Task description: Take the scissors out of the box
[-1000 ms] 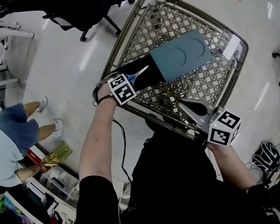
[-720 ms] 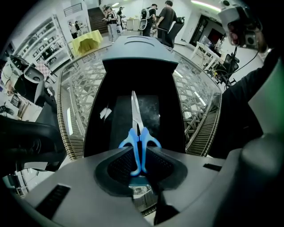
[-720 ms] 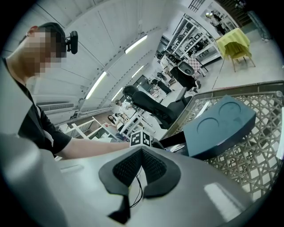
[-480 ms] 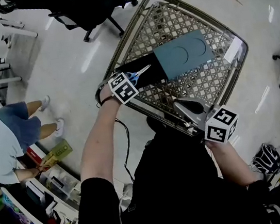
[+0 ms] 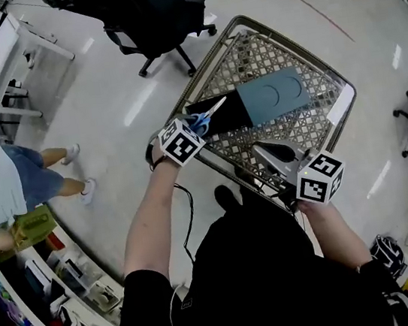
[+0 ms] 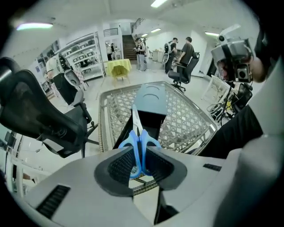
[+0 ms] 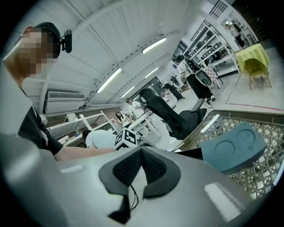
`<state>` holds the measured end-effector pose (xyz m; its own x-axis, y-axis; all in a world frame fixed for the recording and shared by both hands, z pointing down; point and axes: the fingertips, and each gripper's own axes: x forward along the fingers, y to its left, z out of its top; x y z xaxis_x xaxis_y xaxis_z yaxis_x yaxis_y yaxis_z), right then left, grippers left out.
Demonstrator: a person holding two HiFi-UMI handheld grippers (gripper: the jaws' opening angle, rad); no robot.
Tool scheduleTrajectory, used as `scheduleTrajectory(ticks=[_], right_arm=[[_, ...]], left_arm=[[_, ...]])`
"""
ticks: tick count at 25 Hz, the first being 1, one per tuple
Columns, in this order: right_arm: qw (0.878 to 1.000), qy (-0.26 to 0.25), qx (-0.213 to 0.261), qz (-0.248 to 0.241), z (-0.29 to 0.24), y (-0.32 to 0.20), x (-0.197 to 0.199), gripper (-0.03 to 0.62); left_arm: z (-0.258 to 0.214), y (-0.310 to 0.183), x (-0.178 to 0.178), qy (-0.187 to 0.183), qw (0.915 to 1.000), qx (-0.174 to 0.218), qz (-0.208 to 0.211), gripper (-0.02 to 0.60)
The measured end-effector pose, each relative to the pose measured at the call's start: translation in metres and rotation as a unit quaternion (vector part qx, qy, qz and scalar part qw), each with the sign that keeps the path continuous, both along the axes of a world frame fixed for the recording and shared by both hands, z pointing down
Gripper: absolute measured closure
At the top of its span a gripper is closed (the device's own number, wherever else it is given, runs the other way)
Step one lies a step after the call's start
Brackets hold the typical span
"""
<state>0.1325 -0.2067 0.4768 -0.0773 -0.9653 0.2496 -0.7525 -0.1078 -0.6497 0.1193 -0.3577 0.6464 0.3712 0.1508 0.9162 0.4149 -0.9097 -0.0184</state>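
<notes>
Scissors (image 5: pixel 208 114) with blue handles and closed steel blades, handles clamped in left gripper (image 6: pixel 137 159), its jaws just closed on them, blades pointing over black box (image 5: pixel 231 113), grey-blue lid (image 5: pixel 277 94) across its far end, flat in wire cart (image 5: pixel 260 55)

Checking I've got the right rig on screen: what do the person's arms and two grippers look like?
The left gripper and right gripper have pale grey bodies with black meshed pads. Each carries a white cube with black square markers. The person wears a black short-sleeved top and a dark band at the left wrist, where a thin black cable hangs.
</notes>
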Motion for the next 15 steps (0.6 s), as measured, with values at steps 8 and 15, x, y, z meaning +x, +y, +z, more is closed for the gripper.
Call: scheduleTrajectory(ticks=[8, 15], right_arm=[[0.999, 0.037, 0.021, -0.008, -0.018, -0.017, -0.003, 0.583], [0.997, 0.066, 0.033, -0.014, -0.037, -0.024, -0.015, 0.583]], left_arm=[[-0.064, -0.007, -0.024, 0.109, 0.9900, -0.040, -0.081, 0.489], [-0.114, -0.007, -0.057, 0.184, 0.9727, -0.058, -0.129, 0.489]])
